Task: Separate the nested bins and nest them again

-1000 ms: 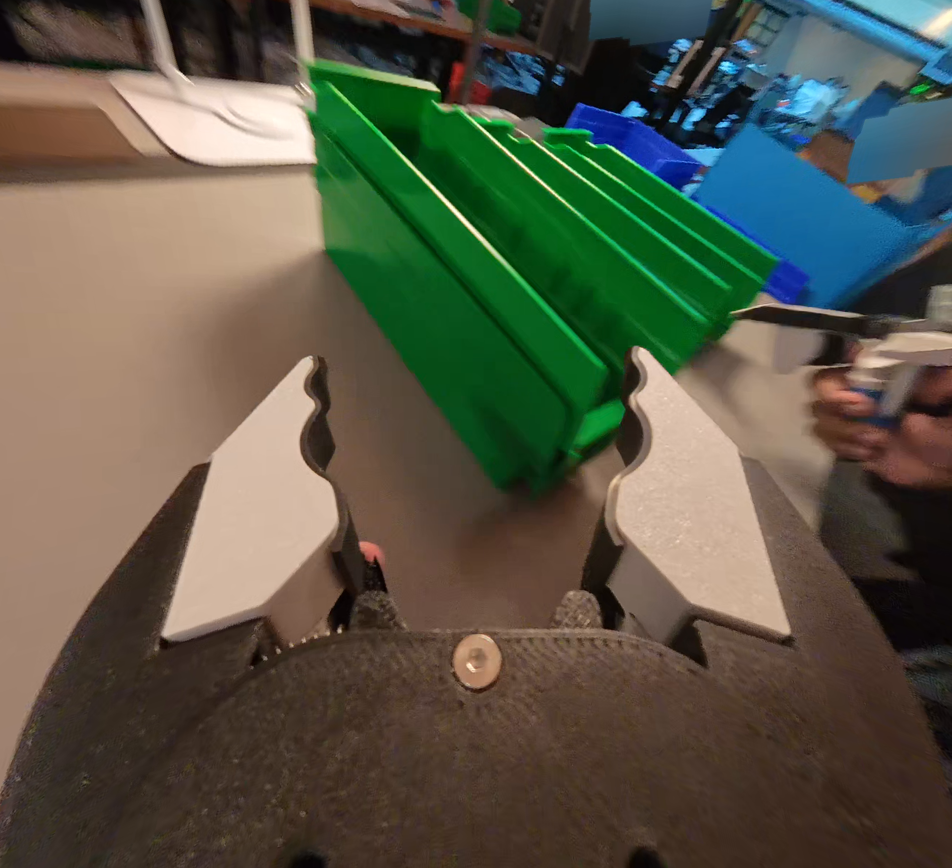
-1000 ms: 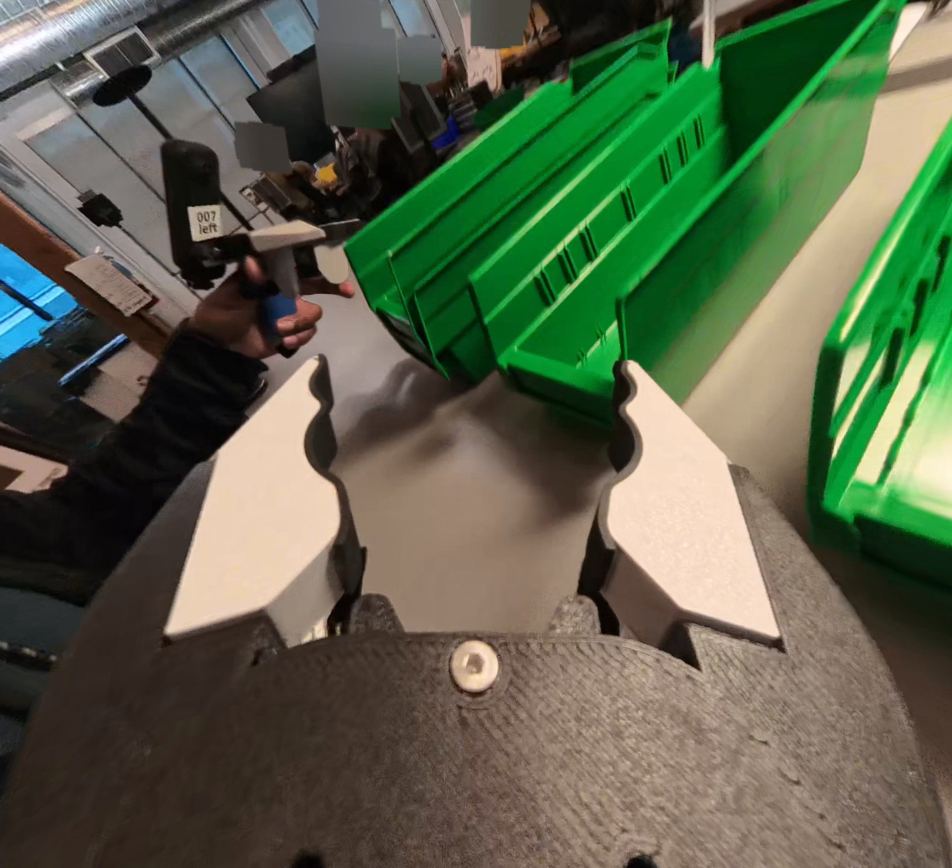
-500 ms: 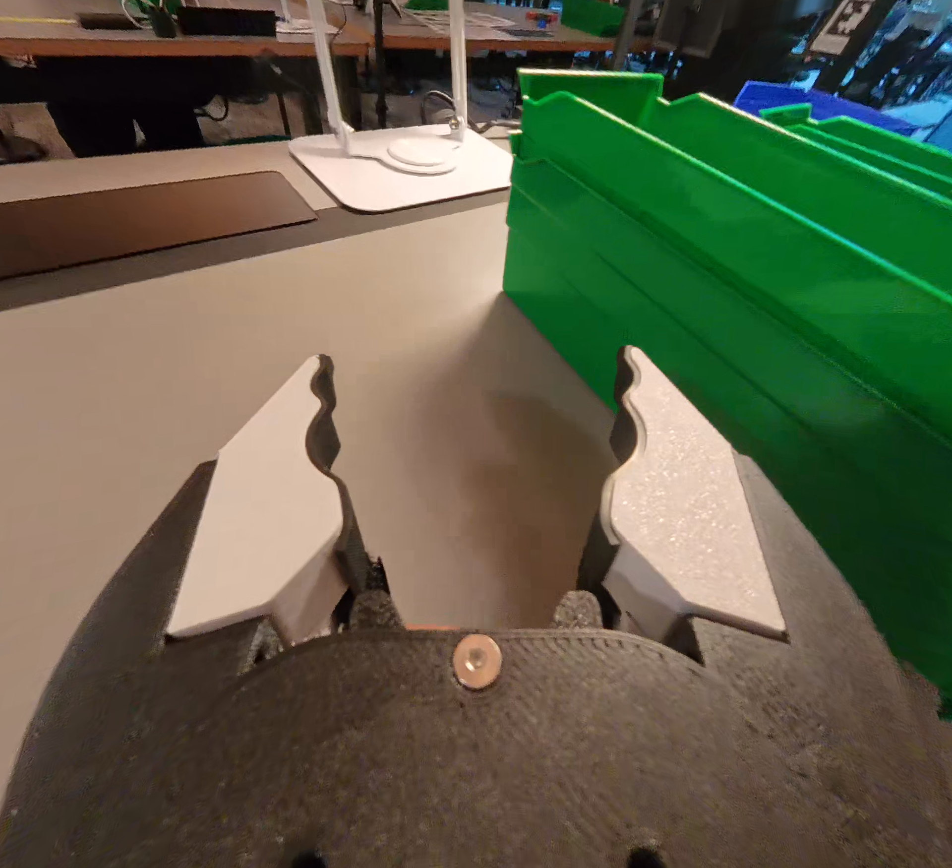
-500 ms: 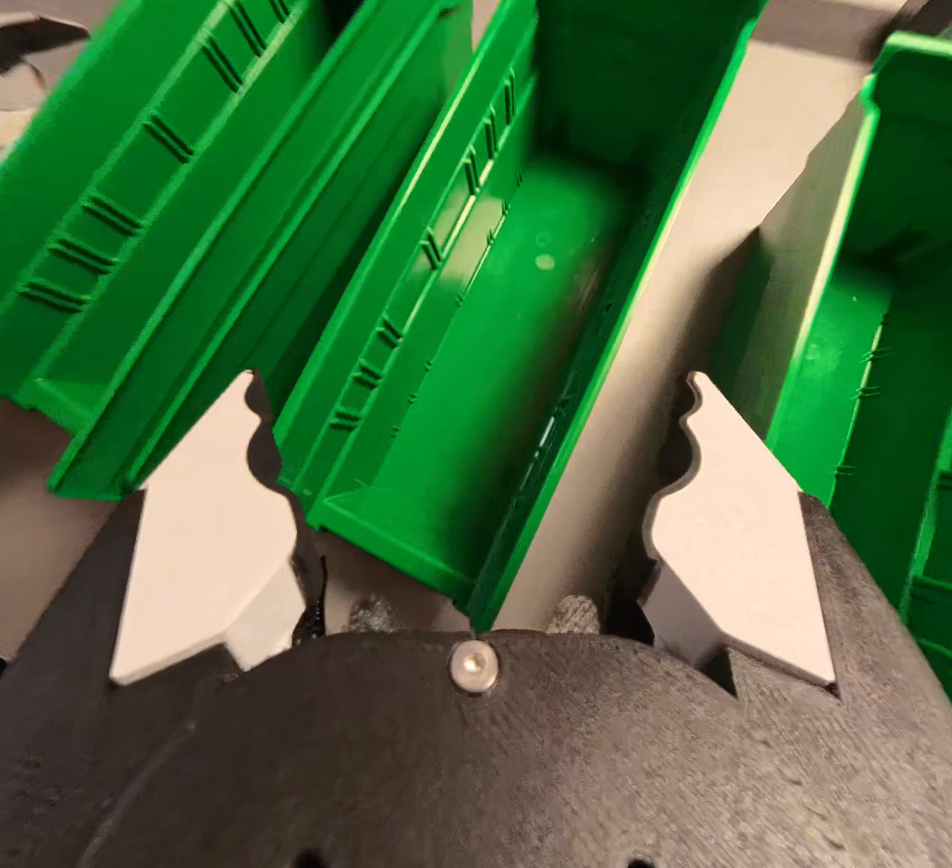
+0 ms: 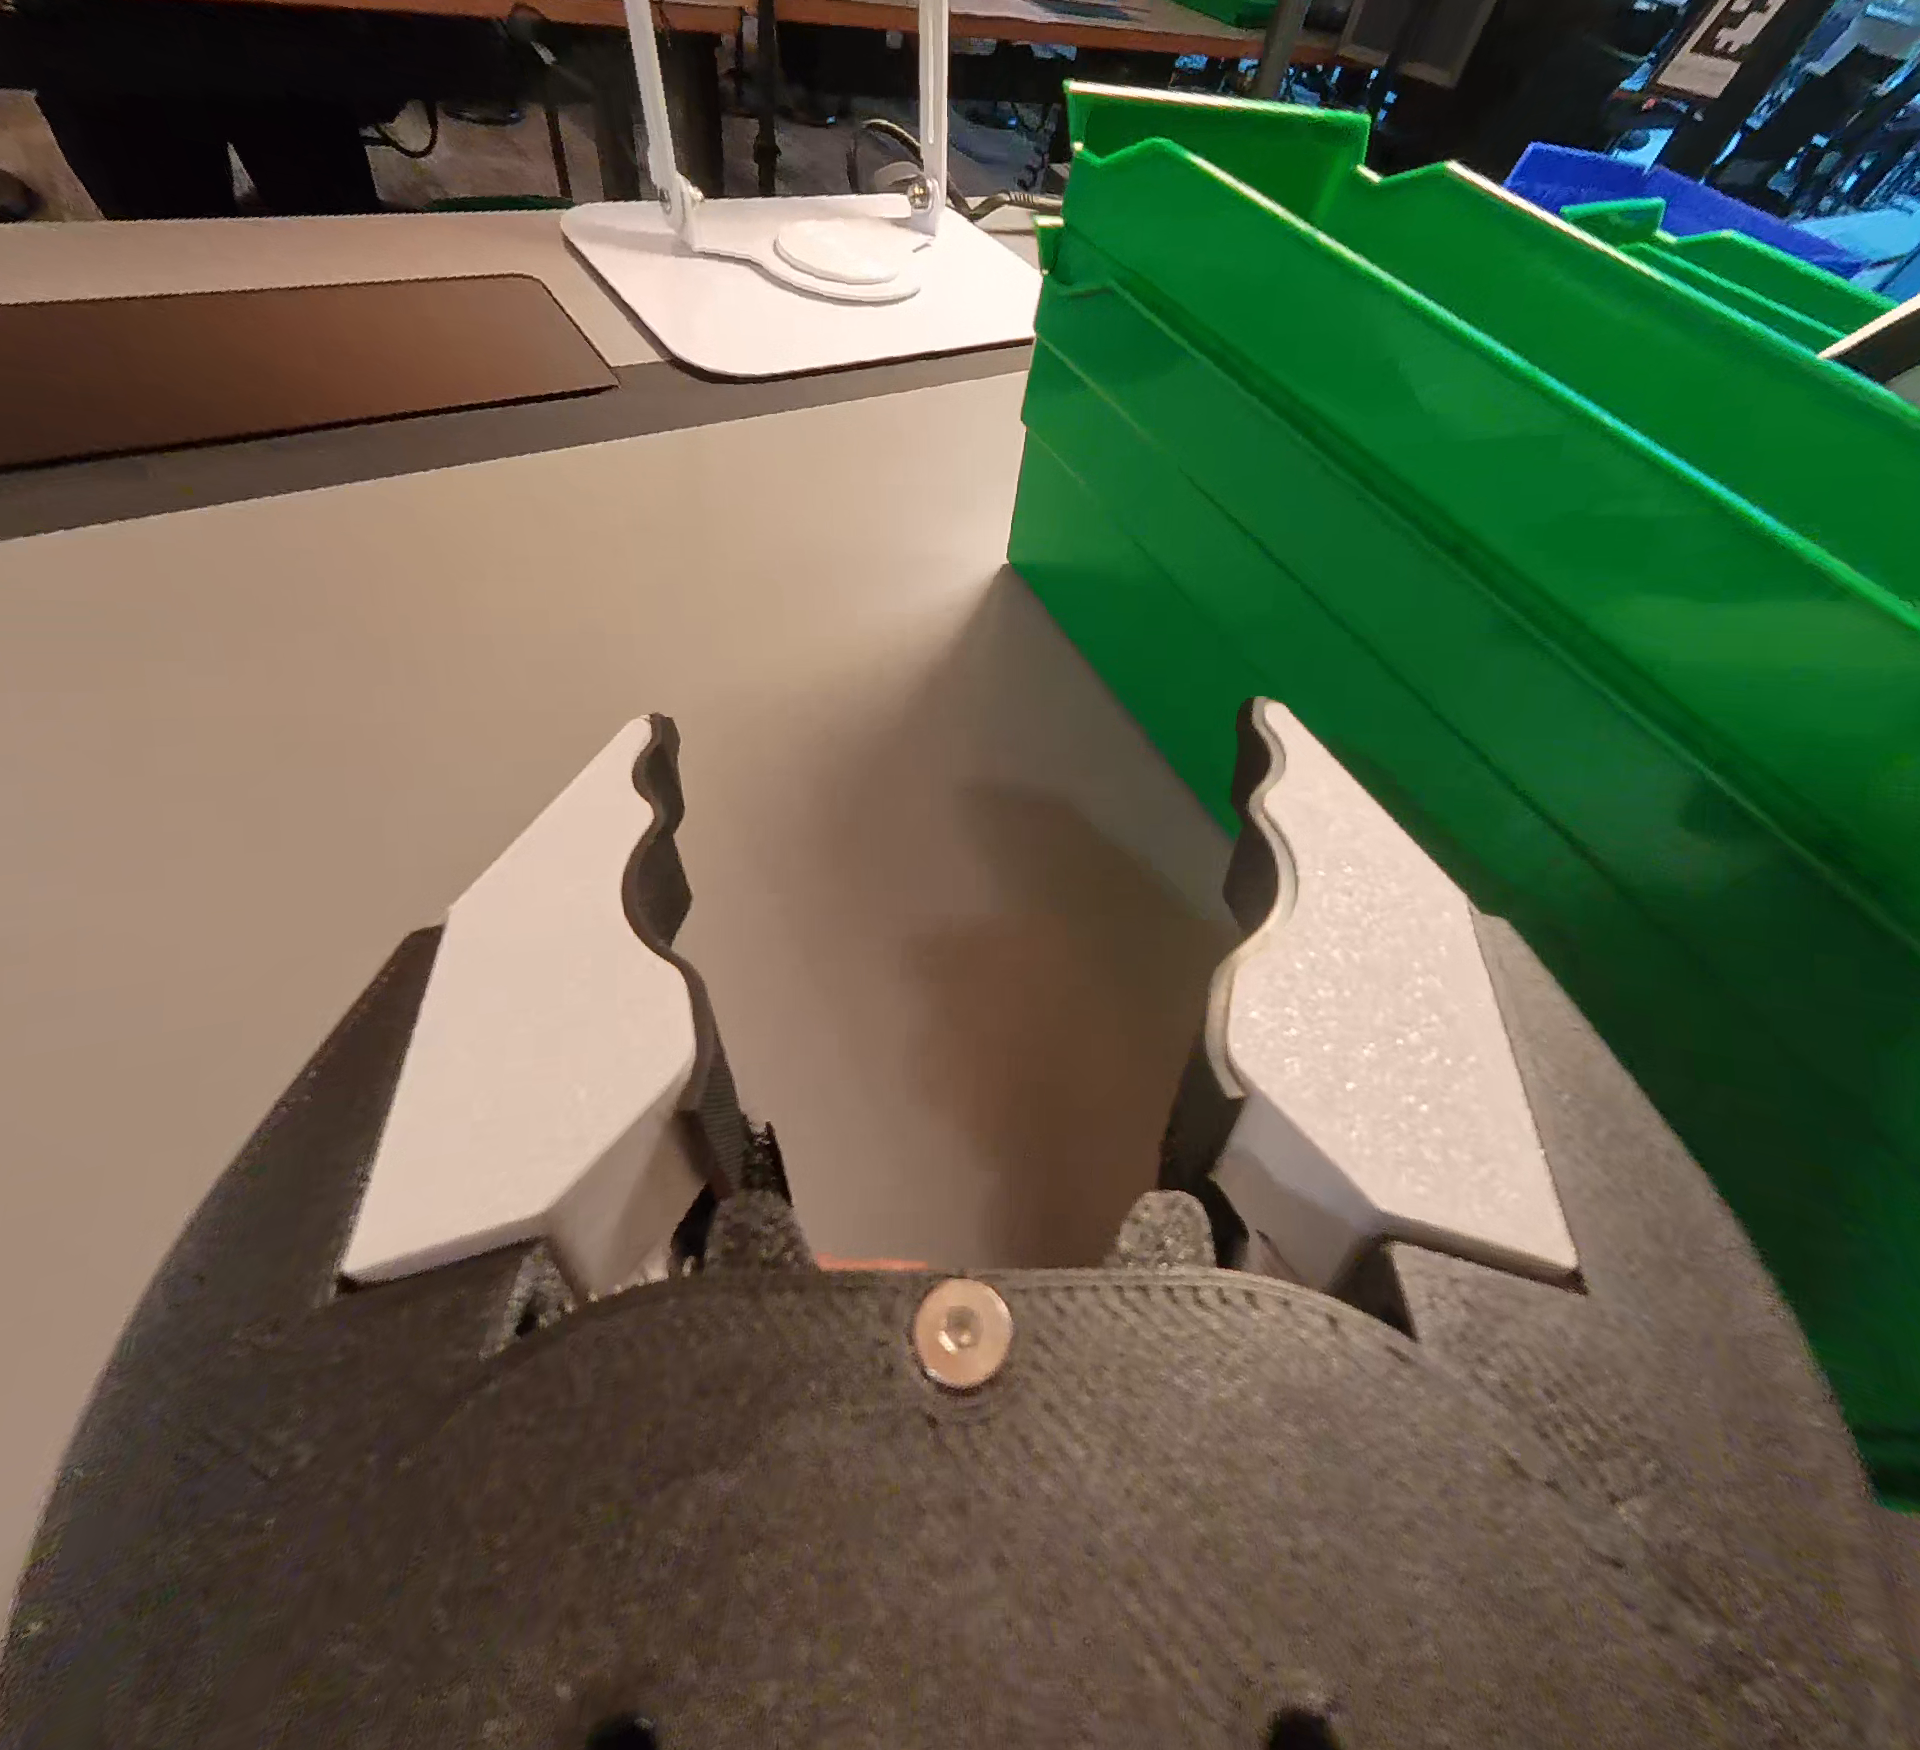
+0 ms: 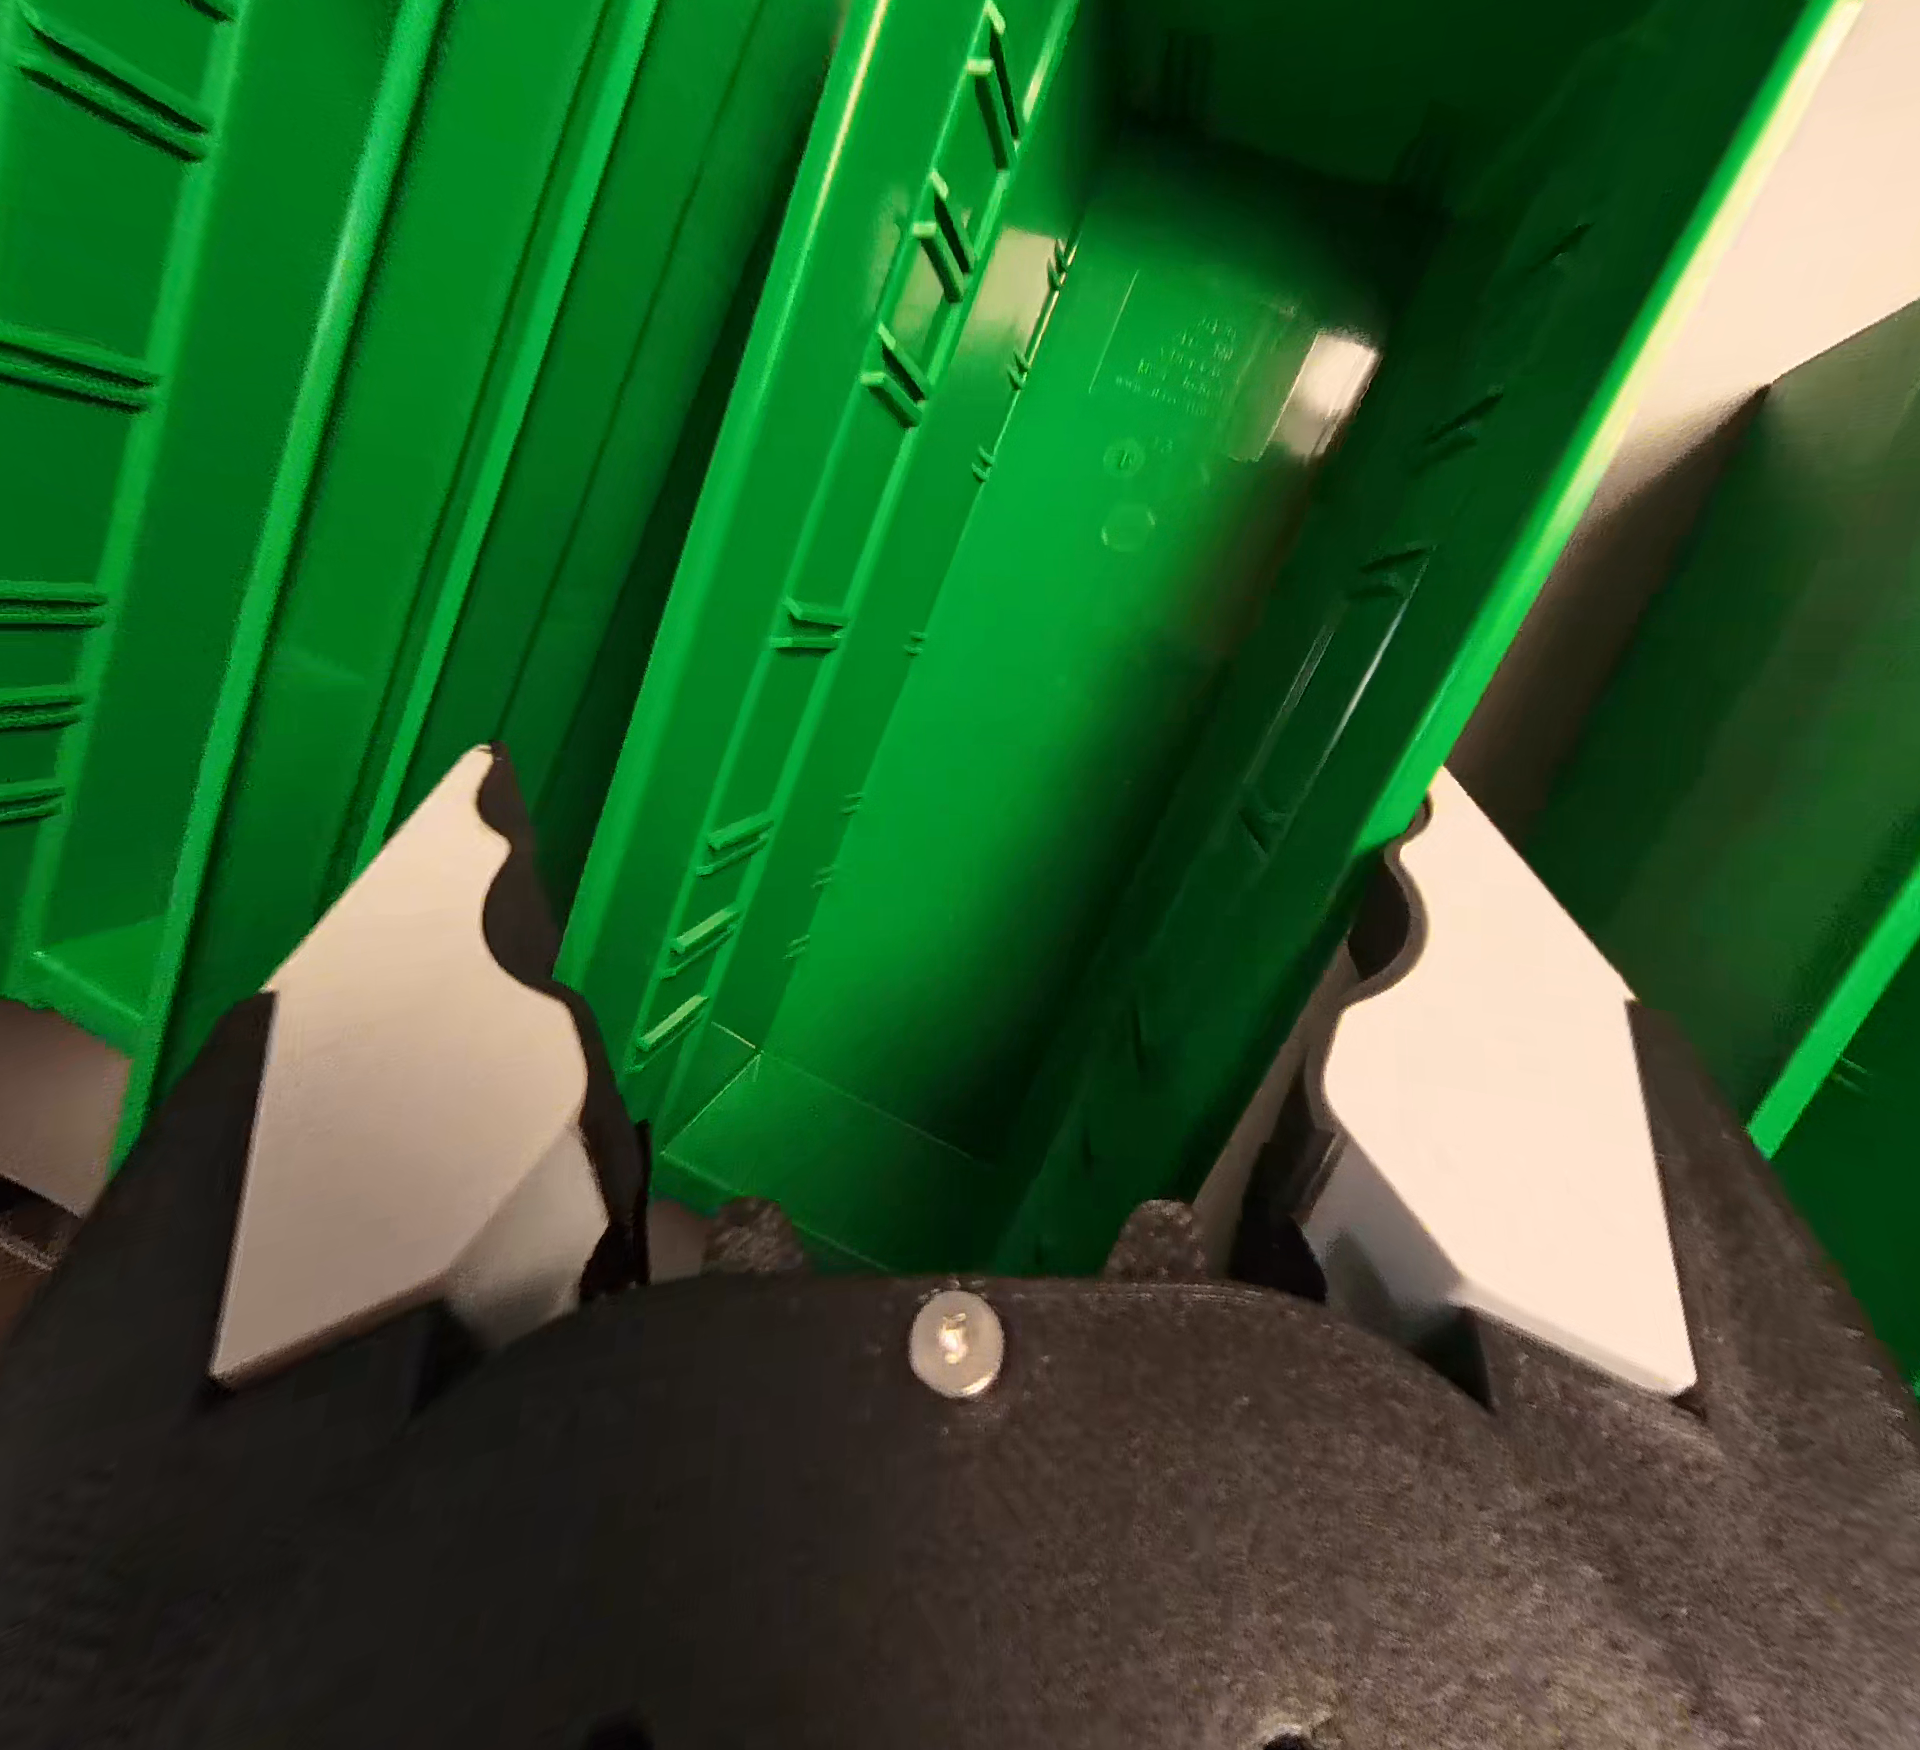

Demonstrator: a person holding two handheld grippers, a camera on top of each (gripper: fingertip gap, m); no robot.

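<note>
In the left wrist view my left gripper [image 5: 956, 718] is open and empty, low over the grey table [image 5: 416, 713]. A stack of nested green bins [image 5: 1455, 557] stands just to its right, close to my right fingertip [image 5: 1262, 744]. In the right wrist view my right gripper [image 6: 961, 765] is wide open and straddles a single green bin [image 6: 1091, 661], seen from above its near end. The bin's right rim lies at my right fingertip [image 6: 1455, 869]. A dark gap shows between my left fingertip [image 6: 457, 827] and the bin's left wall.
The nested green bins [image 6: 260, 350] lie close on the left of the single bin, and another green bin [image 6: 1818, 765] lies on its right. A white lamp base [image 5: 810, 298] and a dark mat [image 5: 260, 360] sit at the table's far side. Blue bins [image 5: 1662, 204] stand behind.
My right gripper swung down over the single bin and opened wider, so it now straddles the bin. My left gripper turned to run alongside the nested stack and stayed open.
</note>
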